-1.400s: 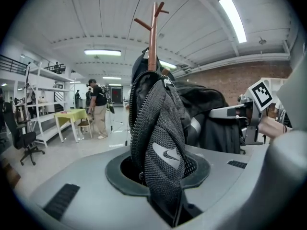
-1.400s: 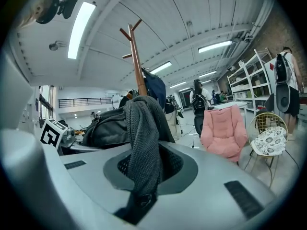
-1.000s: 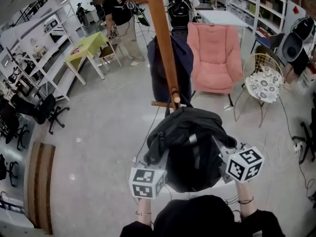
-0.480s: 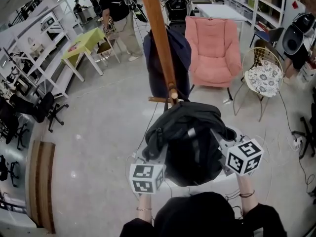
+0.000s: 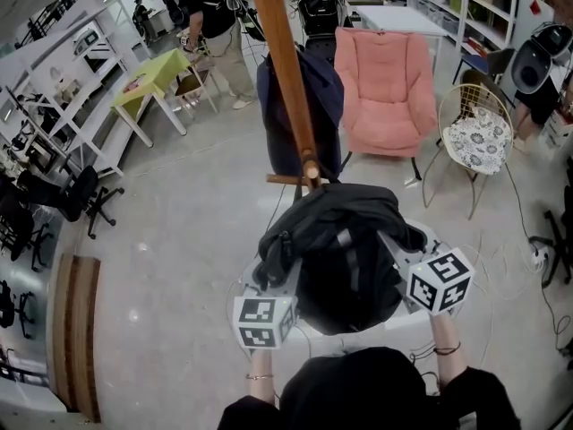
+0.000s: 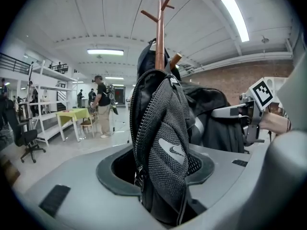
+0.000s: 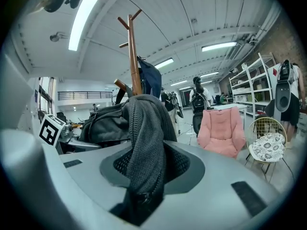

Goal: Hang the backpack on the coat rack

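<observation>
Fingers (image 6: 72, 186) of the left gripper (image 6: 160, 176) and right gripper (image 7: 144, 176) are opening, mesh straps (image 6: 165, 143) lying between them, apparently releasing the black fabric backpack (image 5: 345, 258) at the brown wooden coat rack (image 5: 286, 79)'s lower peg (image 5: 291, 179); next, both are likely needing to be drawn back clear of the straps.

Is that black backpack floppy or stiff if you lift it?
Probably floppy: the backpack sags in folds and its mesh strap bends limply. Likely light for its size, since its top looks crumpled, not stuffed. The rough mesh probably isn't slippery.
</observation>
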### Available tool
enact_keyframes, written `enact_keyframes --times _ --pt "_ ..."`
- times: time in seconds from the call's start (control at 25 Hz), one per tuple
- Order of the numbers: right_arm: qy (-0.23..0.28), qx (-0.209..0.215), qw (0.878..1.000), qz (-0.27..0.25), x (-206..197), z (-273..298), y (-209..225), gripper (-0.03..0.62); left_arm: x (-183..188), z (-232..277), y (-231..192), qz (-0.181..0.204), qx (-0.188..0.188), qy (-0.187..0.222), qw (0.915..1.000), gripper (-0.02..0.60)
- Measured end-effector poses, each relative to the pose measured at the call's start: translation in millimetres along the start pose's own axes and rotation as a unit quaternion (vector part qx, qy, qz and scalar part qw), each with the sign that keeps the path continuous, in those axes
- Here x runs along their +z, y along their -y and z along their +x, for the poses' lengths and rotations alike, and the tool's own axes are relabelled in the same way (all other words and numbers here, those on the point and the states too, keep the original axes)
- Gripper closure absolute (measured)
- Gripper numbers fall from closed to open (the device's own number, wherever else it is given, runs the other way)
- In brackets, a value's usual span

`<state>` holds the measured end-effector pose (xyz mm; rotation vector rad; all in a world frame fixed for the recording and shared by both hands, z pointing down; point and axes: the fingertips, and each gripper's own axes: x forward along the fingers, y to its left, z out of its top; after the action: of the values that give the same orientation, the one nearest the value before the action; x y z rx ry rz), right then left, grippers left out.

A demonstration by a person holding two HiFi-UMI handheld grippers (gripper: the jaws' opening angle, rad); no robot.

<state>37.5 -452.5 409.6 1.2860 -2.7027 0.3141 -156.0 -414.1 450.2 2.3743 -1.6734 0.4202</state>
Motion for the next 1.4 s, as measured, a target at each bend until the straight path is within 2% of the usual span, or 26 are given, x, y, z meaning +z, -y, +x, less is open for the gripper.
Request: enact_keyframes --times 0.08,0.24,0.4,0.6,0.76,1.04,1.16,1.24,1.4 --pt "0.006 0.002 1.0 -0.009 0.6 -1.5 0.4 0.494 -1.4 -0.1 1.6 -0.002 0.003 0.002 1.0 0.366" --pt "0.02 -0.011 0.999 -0.042 4.6 -7.0 0.9 0.408 1.7 -5.1 -1.5 0.015 0.018 0.016 0.9996 0.337" --pt "0.03 0.004 0.999 -0.031 4.7 -11.1 -4.8 0.38 2.1 -15.2 -2.7 0.01 0.023 0.02 0.9995 0.325" --pt "0.05 0.019 0.998 -0.034 6.1 -25.5 -11.6 0.37 7.0 -29.0 -3.8 0.007 0.03 0.035 0.9989 0.318" --pt "0.065 0.034 0.997 -0.014 10.7 -39.4 -14.8 0.372 19.1 -46.2 -10.3 -0.018 0.034 0.069 0.9969 0.318" --pt "0.085 0.027 0.996 -0.01 17.0 -59.7 -13.5 0.38 17.6 -67.0 -12.8 -0.014 0.057 0.074 0.9955 0.324" --pt "0.094 0.011 0.995 -0.018 17.8 -69.6 -13.9 0.43 15.3 -78.7 -15.8 -0.016 0.076 0.08 0.9937 0.383" --pt "0.097 0.001 0.995 -0.023 18.6 -75.2 -15.6 0.467 14.4 -88.8 -20.5 -0.018 0.095 0.085 0.9917 0.459" --pt "0.106 -0.02 0.994 -0.031 20.8 -85.1 -16.0 0.523 12.1 -101.6 -23.0 -0.018 0.115 0.088 0.9892 0.505"
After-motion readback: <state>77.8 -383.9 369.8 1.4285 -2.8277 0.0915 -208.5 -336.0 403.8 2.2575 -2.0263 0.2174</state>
